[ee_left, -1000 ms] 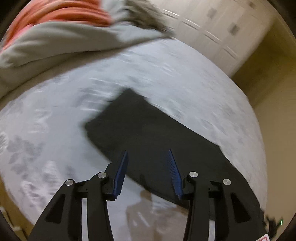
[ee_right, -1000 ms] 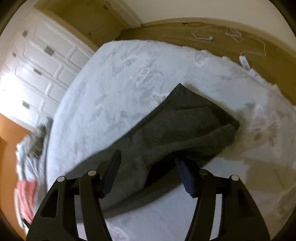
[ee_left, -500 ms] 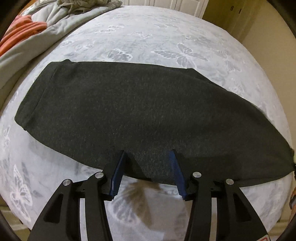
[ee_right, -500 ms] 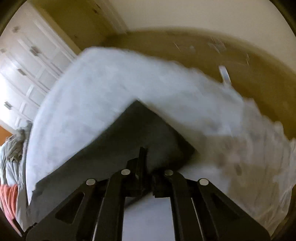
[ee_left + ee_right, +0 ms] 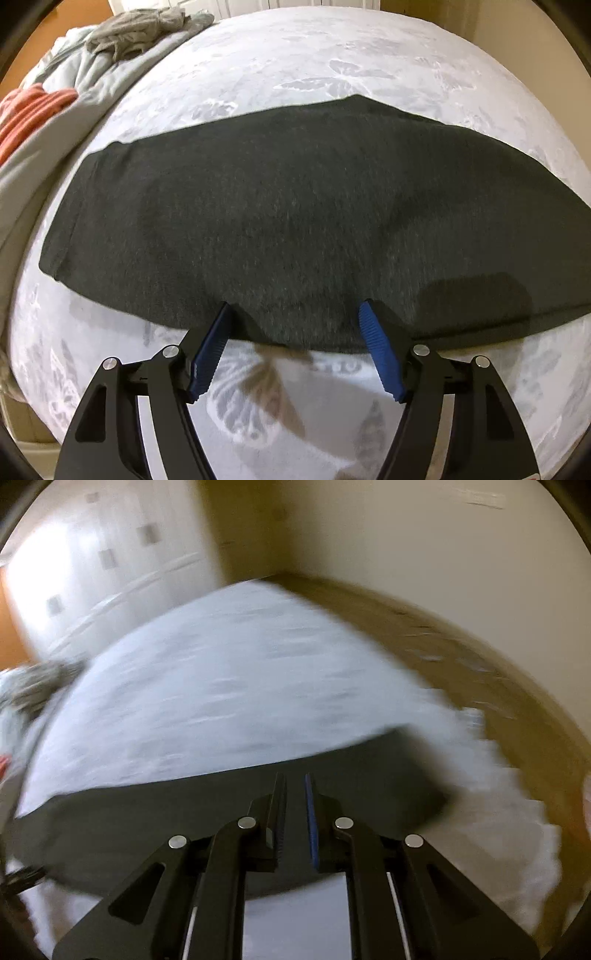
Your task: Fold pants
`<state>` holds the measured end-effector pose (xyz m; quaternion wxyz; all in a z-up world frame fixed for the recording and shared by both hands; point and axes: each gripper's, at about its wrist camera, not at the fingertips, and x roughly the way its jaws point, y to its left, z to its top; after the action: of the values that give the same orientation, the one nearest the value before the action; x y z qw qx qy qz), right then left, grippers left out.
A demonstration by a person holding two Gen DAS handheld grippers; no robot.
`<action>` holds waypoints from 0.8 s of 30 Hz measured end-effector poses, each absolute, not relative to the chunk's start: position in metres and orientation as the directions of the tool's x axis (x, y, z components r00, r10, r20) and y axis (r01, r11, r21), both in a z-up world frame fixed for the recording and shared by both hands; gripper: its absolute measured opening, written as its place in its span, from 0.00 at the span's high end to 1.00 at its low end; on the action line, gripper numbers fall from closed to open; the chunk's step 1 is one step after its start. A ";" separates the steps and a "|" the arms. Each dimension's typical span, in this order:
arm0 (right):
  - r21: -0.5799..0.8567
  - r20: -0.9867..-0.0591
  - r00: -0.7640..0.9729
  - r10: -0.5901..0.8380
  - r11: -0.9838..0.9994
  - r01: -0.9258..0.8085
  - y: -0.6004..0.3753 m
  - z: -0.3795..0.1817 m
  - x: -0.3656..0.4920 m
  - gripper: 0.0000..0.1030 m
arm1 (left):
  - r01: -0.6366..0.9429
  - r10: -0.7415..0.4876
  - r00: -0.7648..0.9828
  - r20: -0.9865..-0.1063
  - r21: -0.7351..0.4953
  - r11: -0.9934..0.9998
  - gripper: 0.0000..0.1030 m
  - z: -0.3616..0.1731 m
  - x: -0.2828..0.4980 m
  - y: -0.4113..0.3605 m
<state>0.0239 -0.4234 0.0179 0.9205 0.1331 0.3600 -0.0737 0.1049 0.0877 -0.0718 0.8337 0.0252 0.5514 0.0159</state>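
Over on the far left of the left wrist view there's a pile of bedding: an orange striped blanket [image 5: 33,110] tucked under a grey duvet [image 5: 74,114], with a crumpled grey garment [image 5: 136,27] on top. All of that sits at the edge of a bed covered in a white sheet with a butterfly print [image 5: 280,51].

The pants [image 5: 295,221], dark charcoal, lie flat across the bed in one long band from left to right, apparently already folded lengthwise, one narrow end with a stitched hem at the left. The near edge runs right along the tips of the left tool [image 5: 295,317], which points steeply down at the cloth. Its jaws have just been opening and now stand wide apart, blue ribbed pads [image 5: 380,354] clear of the fabric; the pants' edge lies between the tips, nothing pinched.

The right wrist view is badly motion-blurred. The same pants [image 5: 184,819] show as a dark strip across the lower half, the white sheet [image 5: 221,683] behind them, white wardrobe doors [image 5: 92,572] upper left and a wood floor [image 5: 498,686] on the right. The right tool [image 5: 295,779] has its jaws nearly together with a thin gap, having just eased apart a little. The gap looks empty, but the blur makes it impossible to be sure whether it's nipping any cloth.
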 end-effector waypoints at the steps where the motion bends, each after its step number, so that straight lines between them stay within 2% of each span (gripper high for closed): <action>1: 0.170 -0.692 0.722 -0.012 0.969 0.179 -0.400 0.018 0.033 0.90 | -0.007 0.029 0.380 -0.925 0.028 1.000 0.34 -0.071 0.104 0.092; 3: 0.122 -0.714 0.698 0.055 0.991 0.046 -0.344 0.016 0.054 0.90 | -0.037 -0.050 0.336 -0.940 -0.066 0.997 0.33 -0.072 0.103 0.106; 6: 0.125 -0.726 0.665 0.178 0.984 -0.127 -0.267 0.015 0.085 0.90 | -0.111 -0.190 0.312 -0.931 -0.234 0.966 0.33 -0.073 0.098 0.132; 10: 0.132 -0.741 0.612 0.276 0.953 -0.271 -0.179 0.013 0.134 0.87 | -0.119 -0.240 0.331 -0.912 -0.293 0.949 0.34 -0.069 0.095 0.148; 11: 0.128 -0.748 0.594 0.296 0.942 -0.309 -0.151 0.013 0.149 0.79 | -0.105 -0.245 0.328 -0.912 -0.293 0.950 0.34 -0.070 0.095 0.148; 12: 0.121 -0.750 0.589 0.301 0.938 -0.325 -0.135 0.011 0.162 0.52 | -0.093 -0.246 0.318 -0.916 -0.288 0.953 0.33 -0.072 0.095 0.148; 13: 0.101 -0.741 0.603 0.296 0.937 -0.336 -0.117 0.010 0.171 0.40 | -0.070 -0.240 0.305 -0.922 -0.273 0.959 0.34 -0.076 0.095 0.146; 15: 0.043 -0.761 0.588 0.274 0.926 -0.375 -0.075 -0.001 0.199 0.41 | -0.012 -0.199 0.306 -0.931 -0.213 0.977 0.33 -0.077 0.092 0.136; 16: 0.037 -0.771 0.578 0.268 0.925 -0.379 -0.066 -0.004 0.207 0.52 | 0.019 -0.166 0.308 -0.937 -0.168 0.986 0.33 -0.078 0.089 0.129; 17: 0.026 -0.786 0.561 0.259 0.921 -0.389 -0.052 -0.012 0.220 0.58 | 0.036 -0.144 0.311 -0.939 -0.140 0.990 0.33 -0.079 0.087 0.125; 18: 0.005 -0.801 0.548 0.240 0.919 -0.395 -0.038 -0.020 0.231 0.69 | 0.058 -0.112 0.318 -0.941 -0.099 0.993 0.33 -0.081 0.085 0.118; 19: -0.028 -0.821 0.532 0.206 0.917 -0.398 -0.028 -0.033 0.239 0.91 | 0.070 -0.089 0.326 -0.941 -0.070 0.995 0.33 -0.081 0.083 0.114; 20: -0.085 -0.849 0.511 0.137 0.917 -0.388 -0.014 -0.053 0.252 1.00 | 0.080 -0.071 0.331 -0.941 -0.047 0.996 0.33 -0.081 0.081 0.110; 23: -0.236 -0.816 0.578 0.003 0.911 -0.338 -0.004 -0.073 0.271 1.00 | 0.084 -0.097 0.315 -0.944 -0.074 0.994 0.33 -0.080 0.082 0.113; 24: -0.217 -0.814 0.581 0.004 0.925 -0.310 -0.006 -0.069 0.276 1.00 | 0.083 -0.109 0.311 -0.944 -0.088 0.993 0.33 -0.079 0.082 0.115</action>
<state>0.2757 -0.0064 -0.0690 0.8725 -0.1708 0.4488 0.0901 0.0823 0.1147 -0.0794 0.8094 -0.0113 0.5841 -0.0594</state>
